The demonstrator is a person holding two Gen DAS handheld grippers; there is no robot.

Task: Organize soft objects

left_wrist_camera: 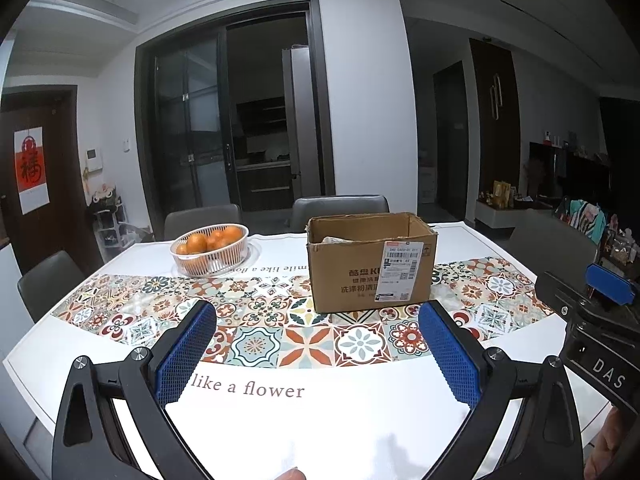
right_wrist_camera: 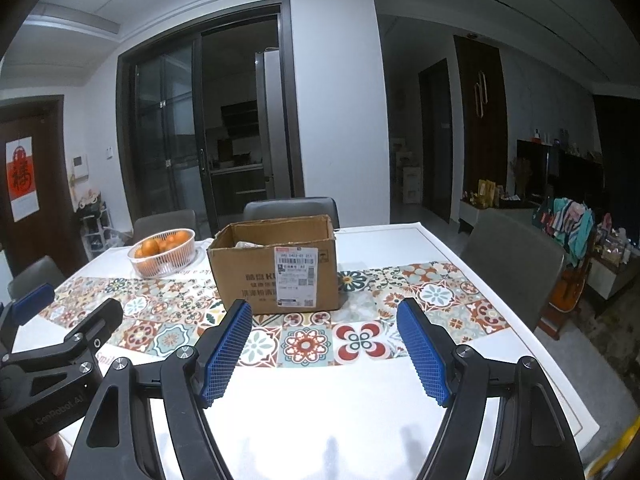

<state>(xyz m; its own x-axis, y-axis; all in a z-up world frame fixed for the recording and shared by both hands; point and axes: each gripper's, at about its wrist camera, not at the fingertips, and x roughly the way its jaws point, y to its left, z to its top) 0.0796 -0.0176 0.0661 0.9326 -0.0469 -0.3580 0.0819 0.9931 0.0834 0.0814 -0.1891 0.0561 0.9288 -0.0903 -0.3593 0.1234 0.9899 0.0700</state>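
in the left wrist view, the left gripper (left_wrist_camera: 316,350) hangs over the near white part of the table (left_wrist_camera: 360,420), its blue pads (left_wrist_camera: 184,354) spread wide with nothing between them. ahead of it a tiled runner (left_wrist_camera: 256,320) crosses the table, and on that runner stands an open box (left_wrist_camera: 370,262), brown card with a white label on its front. something pale shows just inside the box's rim, too little of it to tell what it is. left of the box and apart from it sits a white basket (left_wrist_camera: 210,254) of oranges (left_wrist_camera: 198,242). grey chairs (left_wrist_camera: 340,208) stand along the far edge. at the right edge of this view the right gripper (left_wrist_camera: 600,320) shows from the side, one blue pad raised; from here it cannot be told how far it is open. in the right wrist view, the right gripper (right_wrist_camera: 324,354) also hangs above the near table (right_wrist_camera: 340,408), pads (right_wrist_camera: 226,354) wide apart and holding nothing. the box (right_wrist_camera: 278,266) stands straight ahead on the runner (right_wrist_camera: 420,300), flaps up, the same pale thing barely seen inside. the basket (right_wrist_camera: 162,254) sits to its left, close by but not touching. the left gripper (right_wrist_camera: 52,340) shows at the left edge, low and beside this one. a chair (right_wrist_camera: 512,264) stands at the table's right side.
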